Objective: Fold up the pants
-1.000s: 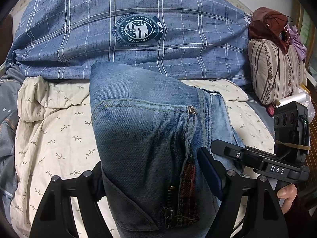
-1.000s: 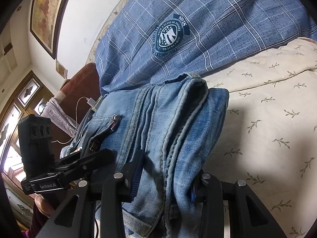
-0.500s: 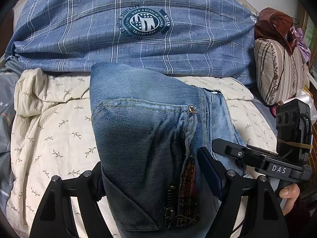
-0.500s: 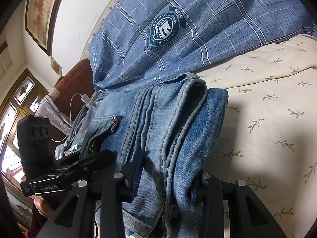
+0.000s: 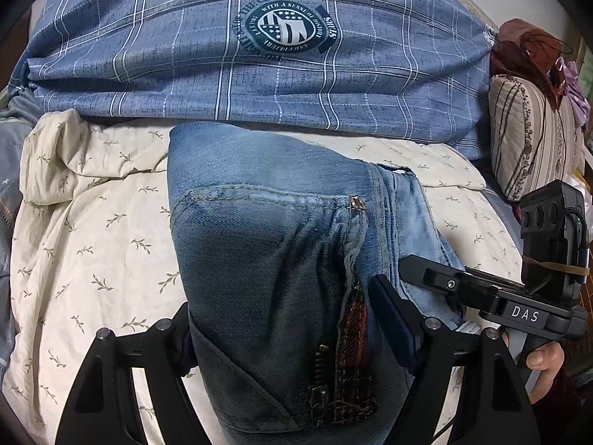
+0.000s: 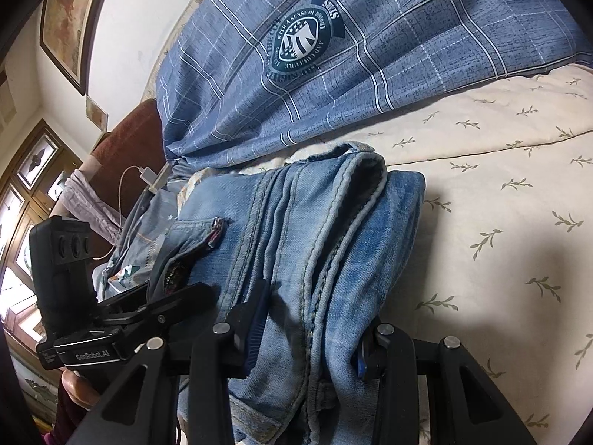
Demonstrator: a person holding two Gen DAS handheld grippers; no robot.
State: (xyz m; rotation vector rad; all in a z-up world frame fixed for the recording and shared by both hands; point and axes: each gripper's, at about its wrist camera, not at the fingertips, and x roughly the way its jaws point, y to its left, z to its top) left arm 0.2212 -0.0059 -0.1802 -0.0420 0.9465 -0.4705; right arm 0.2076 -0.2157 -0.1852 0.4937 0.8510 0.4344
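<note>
Denim fills the bottom of both wrist views: the faded blue jeans (image 5: 281, 259), already doubled into a thick bundle, sit clamped between two black two-finger grippers. In the left wrist view the left gripper (image 5: 285, 337) straddles the wide part of the bundle at lower centre, one finger pressed against each side of it near the open zipper with its red plaid lining, so it is grasping the jeans across their bulk. In the right wrist view the right gripper (image 6: 307, 337) pinches a narrower stack of layered seams of the same jeans (image 6: 296, 244) at bottom centre, its blue pads biting into the cloth. At the lower right of the left view the person's hand (image 5: 545, 363) wraps the other tool's handle. Beyond the grippers the bundle stretches toward mid-frame over the cream bedsheet with small leaf sprigs (image 5: 92, 244); I judge it is being carried low or just set down there, though I cannot tell whether its underside touches. The step in hand looks like placing the folded bundle. Next, I would think, both grips must let the layers settle squarely on the sheet before releasing together, or the stack may slump open. Farther back lies a blue plaid quilt with a round crest (image 5: 259, 48), and at the right edge a striped cushion (image 5: 530, 137).
</note>
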